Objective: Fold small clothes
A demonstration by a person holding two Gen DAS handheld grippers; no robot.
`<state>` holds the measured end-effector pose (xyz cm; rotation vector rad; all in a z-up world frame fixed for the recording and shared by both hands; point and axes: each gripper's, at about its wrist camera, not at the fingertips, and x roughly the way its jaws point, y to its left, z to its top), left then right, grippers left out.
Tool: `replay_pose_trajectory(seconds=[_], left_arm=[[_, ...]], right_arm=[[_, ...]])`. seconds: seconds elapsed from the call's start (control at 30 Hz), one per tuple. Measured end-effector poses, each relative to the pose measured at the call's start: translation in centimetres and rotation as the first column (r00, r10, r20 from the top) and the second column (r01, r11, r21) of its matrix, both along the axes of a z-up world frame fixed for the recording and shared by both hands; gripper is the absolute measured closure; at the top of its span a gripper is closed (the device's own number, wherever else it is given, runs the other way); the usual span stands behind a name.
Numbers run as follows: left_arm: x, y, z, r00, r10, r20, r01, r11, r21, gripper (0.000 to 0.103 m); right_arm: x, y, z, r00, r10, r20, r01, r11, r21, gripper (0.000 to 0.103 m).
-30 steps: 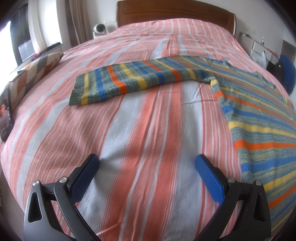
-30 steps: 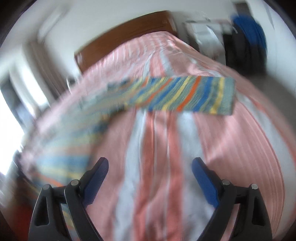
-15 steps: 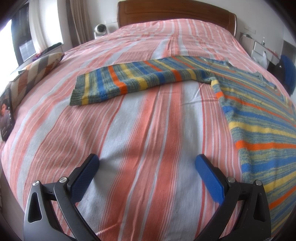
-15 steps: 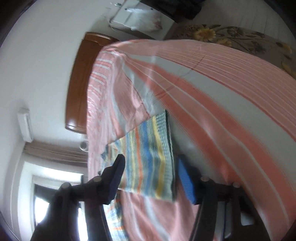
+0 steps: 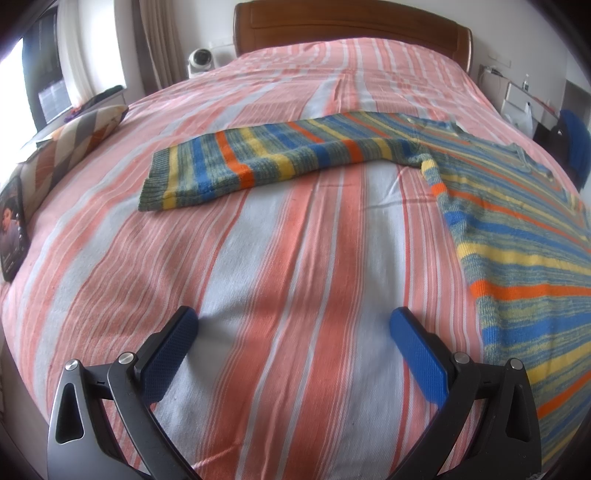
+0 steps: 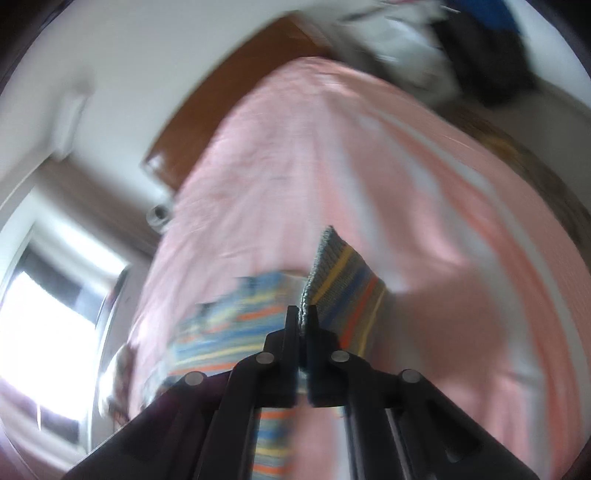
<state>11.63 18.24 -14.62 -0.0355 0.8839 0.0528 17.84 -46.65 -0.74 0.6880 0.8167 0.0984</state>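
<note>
A wide bed (image 5: 280, 258) covered in a pink, orange and pale grey striped sheet fills the room, with a glossy brown wooden headboard (image 5: 351, 22) against a white wall (image 5: 207, 22). On the left a bright window (image 5: 22, 85) with beige curtains (image 5: 155, 40) lets in daylight, and a small white camera-like device (image 5: 201, 61) stands by the bed's far corner. In the blurred right wrist view, a white box high on the wall (image 6: 70, 122) may be an air conditioner.
</note>
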Motion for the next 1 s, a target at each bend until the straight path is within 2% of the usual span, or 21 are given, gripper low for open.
replay_pose_trajectory(seconds=[0.13,0.2,0.27,0.3,0.33,0.4,0.5,0.57,0.67,0.77,0.87,0.9,0.93,1.0], left_arm=[[0.4,0.7,0.0,1.0,-0.001,0.004,0.001,1.0,-0.002,0.0],[0.6,0.8,0.0,1.0,-0.001,0.005,0.001,1.0,-0.002,0.0],[0.6,0.8,0.0,1.0,-0.001,0.005,0.001,1.0,0.0,0.0],[0.6,0.8,0.0,1.0,-0.001,0.006,0.001,1.0,-0.001,0.0],[0.6,1.0,0.0,1.0,-0.001,0.007,0.001,1.0,-0.001,0.0],[0.6,0.8,0.0,1.0,-0.001,0.008,0.001,1.0,0.002,0.0],[0.7,0.9,0.0,1.0,-0.002,0.009,0.002,1.0,0.003,0.0],[0.7,0.9,0.0,1.0,-0.001,0.01,0.001,1.0,0.004,0.0],[0.9,1.1,0.0,1.0,0.001,0.013,-0.001,1.0,0.01,0.0],[1.3,1.2,0.2,1.0,0.0,0.019,0.0,1.0,0.015,0.0],[1.9,2.1,0.3,1.0,-0.001,0.023,0.0,1.0,0.016,0.0],[2.1,2.2,0.3,1.0,-0.002,0.025,0.002,1.0,0.016,0.0],[2.3,2.4,0.4,1.0,-0.002,0.026,0.001,1.0,0.017,0.0],[2.4,2.5,0.4,1.0,-0.004,0.027,0.003,1.0,0.018,0.0]], right_arm=[[5.2,9.0,1.6,0.984,0.176,0.013,-0.175,0.984,-0.041,0.1],[6.9,13.0,0.8,0.97,0.241,0.002,-0.24,0.968,-0.071,0.1],[8.3,16.5,-1.3,0.955,0.297,-0.024,-0.298,0.953,-0.055,0.097],[9.1,17.6,-2.8,0.947,0.319,-0.045,-0.32,0.947,-0.013,0.089],[9.6,18.6,-4.7,0.937,0.34,-0.077,-0.336,0.94,0.057,0.061],[9.8,19.2,-7.4,0.936,0.334,-0.109,-0.317,0.937,0.15,0.032],[9.6,17.9,-9.5,0.944,0.318,-0.086,-0.281,0.914,0.291,0.032],[8.8,15.6,-9.8,0.952,0.3,-0.061,-0.263,0.905,0.335,0.032],[7.9,13.0,-9.8,0.956,0.266,-0.125,-0.222,0.932,0.287,0.032],[6.9,10.2,-12.2,0.935,0.259,-0.241,-0.189,0.942,0.277,0.032],[6.0,8.8,-14.5,0.922,0.216,-0.322,-0.158,0.968,0.197,0.032],[5.5,8.4,-15.3,0.918,0.2,-0.343,-0.148,0.974,0.171,0.033],[5.0,8.0,-15.9,0.918,0.181,-0.352,-0.135,0.979,0.151,0.042],[4.2,7.6,-15.5,0.927,0.136,-0.35,-0.114,0.99,0.084,0.044]])
